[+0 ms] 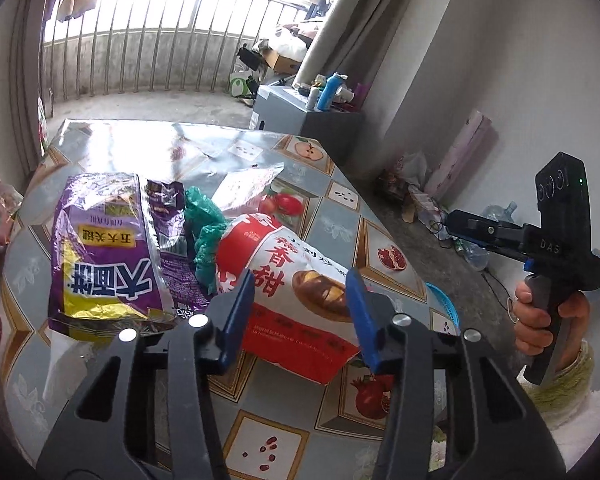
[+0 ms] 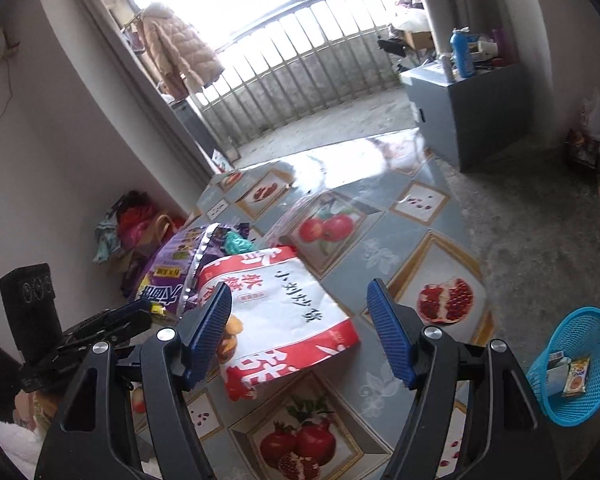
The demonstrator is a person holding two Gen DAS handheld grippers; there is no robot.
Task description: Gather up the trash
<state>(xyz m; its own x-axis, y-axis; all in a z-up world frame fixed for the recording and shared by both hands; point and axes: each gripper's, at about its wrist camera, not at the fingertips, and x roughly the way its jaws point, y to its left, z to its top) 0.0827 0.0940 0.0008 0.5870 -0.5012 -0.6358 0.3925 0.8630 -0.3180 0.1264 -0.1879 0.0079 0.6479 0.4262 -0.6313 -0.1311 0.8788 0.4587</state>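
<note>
Red-and-white snack bag (image 1: 292, 296) is lying mid-frame while you are holding both the left gripper (image 1: 300, 312) and the right gripper (image 2: 300, 328) above it, jaws parted, gripping nothing.

A table (image 1: 340, 208) under a glossy fruit-patterned cloth carried a purple snack bag (image 1: 104, 248) by its left edge, a crumpled green bag (image 1: 204, 220), a red-and-white bag (image 1: 296, 292) mid-table, and clear wrapping (image 1: 248, 188) behind them.
</note>
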